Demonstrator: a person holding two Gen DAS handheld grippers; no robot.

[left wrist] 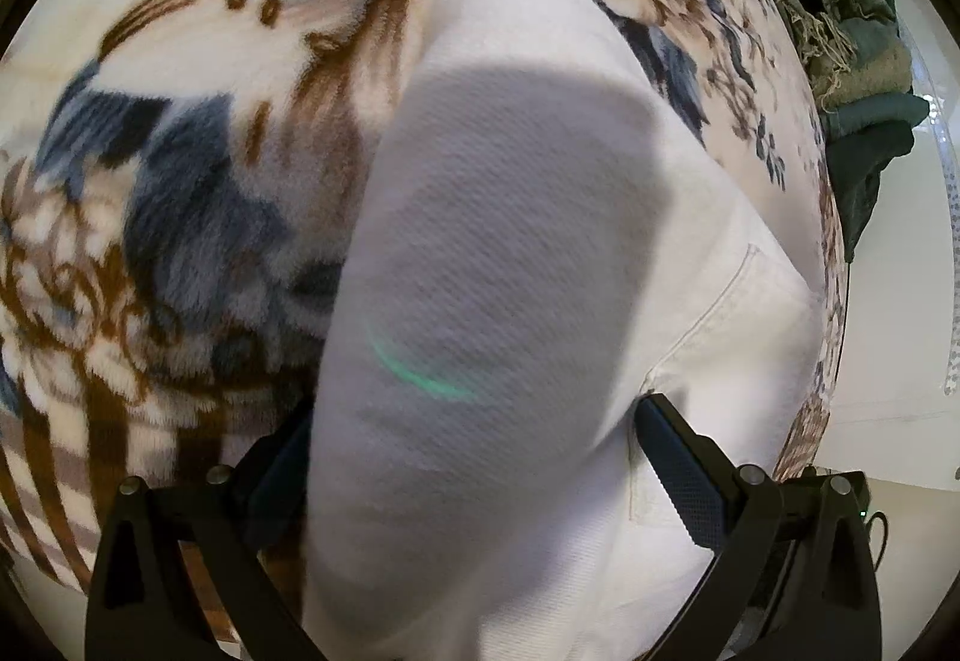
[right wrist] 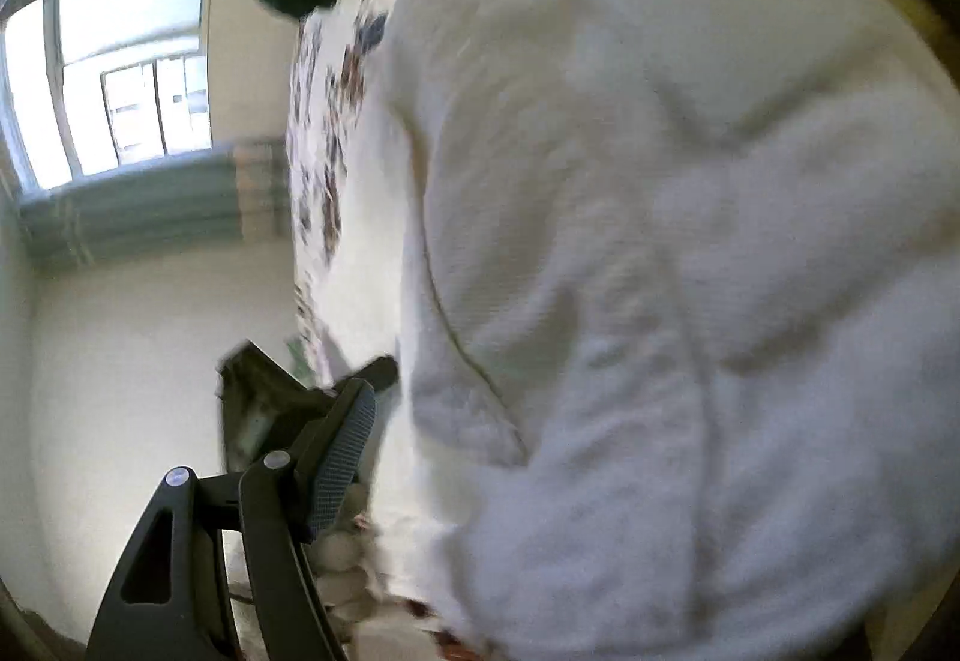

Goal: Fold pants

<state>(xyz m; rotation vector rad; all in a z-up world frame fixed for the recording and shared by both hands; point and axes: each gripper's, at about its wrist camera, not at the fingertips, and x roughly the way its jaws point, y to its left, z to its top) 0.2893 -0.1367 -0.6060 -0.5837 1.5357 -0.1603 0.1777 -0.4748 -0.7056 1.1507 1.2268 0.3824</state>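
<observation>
No brand, label or readable writing shows anywhere; a few dark smudged marks on the cloth at the top of the right wrist view are too blurred to read.

In the left wrist view the white pants (left wrist: 510,253) rise straight ahead of the left gripper (left wrist: 474,451), a raised fold of them filling the space between its two fingers. The right finger (left wrist: 678,475) stands clear beside the cloth, while the left finger (left wrist: 282,457) is mostly hidden behind the fold, so whether the pads pinch the fabric cannot be told. A floral blanket (left wrist: 180,181) lies under and around the pants. Dark green clothes (left wrist: 864,132) sit far off to the upper right, cut by the frame edge.

In the right wrist view the picture is smeared. Only one finger (right wrist: 342,457) of the right gripper shows; the pants (right wrist: 660,301) cover the other side, so its grip cannot be judged. A window (right wrist: 120,84) lies to the left.
</observation>
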